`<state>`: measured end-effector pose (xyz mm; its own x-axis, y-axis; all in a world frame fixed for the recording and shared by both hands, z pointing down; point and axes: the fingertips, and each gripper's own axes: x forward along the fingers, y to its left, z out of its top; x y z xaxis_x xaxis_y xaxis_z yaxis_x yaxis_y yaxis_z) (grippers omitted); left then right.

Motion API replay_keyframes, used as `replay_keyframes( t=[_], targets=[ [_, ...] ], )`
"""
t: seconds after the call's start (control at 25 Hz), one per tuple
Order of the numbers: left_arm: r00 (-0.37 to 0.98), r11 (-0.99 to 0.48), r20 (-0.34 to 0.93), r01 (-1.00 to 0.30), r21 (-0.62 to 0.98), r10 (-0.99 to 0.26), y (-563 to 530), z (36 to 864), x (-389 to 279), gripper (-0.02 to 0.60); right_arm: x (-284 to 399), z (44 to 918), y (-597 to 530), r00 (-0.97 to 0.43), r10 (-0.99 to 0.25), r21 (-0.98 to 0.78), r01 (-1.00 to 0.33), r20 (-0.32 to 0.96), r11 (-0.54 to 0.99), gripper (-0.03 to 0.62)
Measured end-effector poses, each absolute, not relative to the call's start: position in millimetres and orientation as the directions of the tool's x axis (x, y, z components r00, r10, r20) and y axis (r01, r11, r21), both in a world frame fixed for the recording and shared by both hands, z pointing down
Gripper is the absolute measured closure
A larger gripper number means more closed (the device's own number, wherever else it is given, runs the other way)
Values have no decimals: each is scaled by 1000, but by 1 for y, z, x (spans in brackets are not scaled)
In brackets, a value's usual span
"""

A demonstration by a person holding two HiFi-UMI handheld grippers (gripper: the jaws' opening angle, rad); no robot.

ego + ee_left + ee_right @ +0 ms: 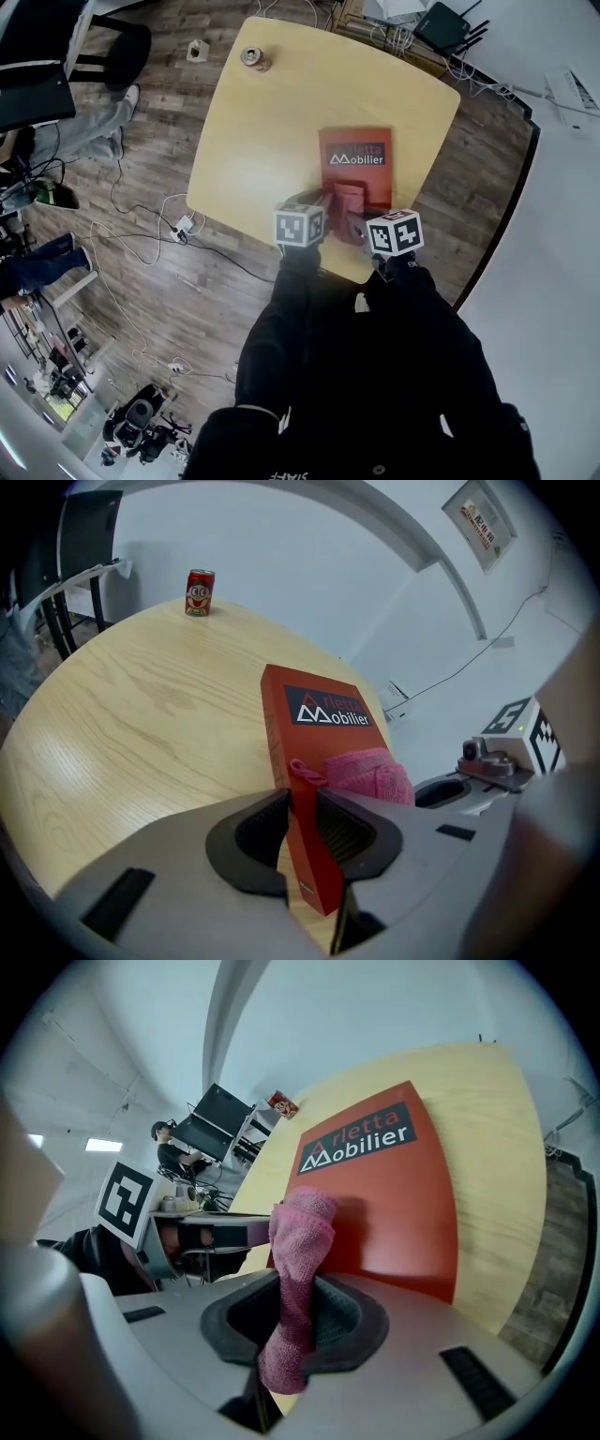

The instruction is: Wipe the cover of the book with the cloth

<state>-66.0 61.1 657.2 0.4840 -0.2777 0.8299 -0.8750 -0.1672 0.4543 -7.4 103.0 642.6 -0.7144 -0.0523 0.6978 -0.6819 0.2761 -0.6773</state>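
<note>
A small can [253, 58] stands at the far side of the yellow table [253, 141], and what is in it cannot be seen. The red book [370, 183] lies at the near side of the table, and the left gripper [300, 829] squeezes its near edge. The right gripper [295, 1314] pinches the pink cloth [300, 1232] tight, and the cloth's end rests on the book's cover.

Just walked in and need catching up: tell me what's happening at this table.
A person stands at the wooden table with a gripper in each hand. The left gripper is clamped on the near edge of the red book, steadying it. The right gripper holds a bunched pink cloth, whose free end is against the near part of the cover. A soda can stands at the far corner, untouched.
</note>
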Motion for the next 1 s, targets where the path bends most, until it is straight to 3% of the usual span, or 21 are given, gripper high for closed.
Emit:
replay_keyframes(
  t=[1.0],
  targets=[
    [423, -143, 858, -906, 399, -292, 62, 656, -64, 476, 84, 640, 104, -657, -121, -611, -742, 744, 277, 516]
  ],
)
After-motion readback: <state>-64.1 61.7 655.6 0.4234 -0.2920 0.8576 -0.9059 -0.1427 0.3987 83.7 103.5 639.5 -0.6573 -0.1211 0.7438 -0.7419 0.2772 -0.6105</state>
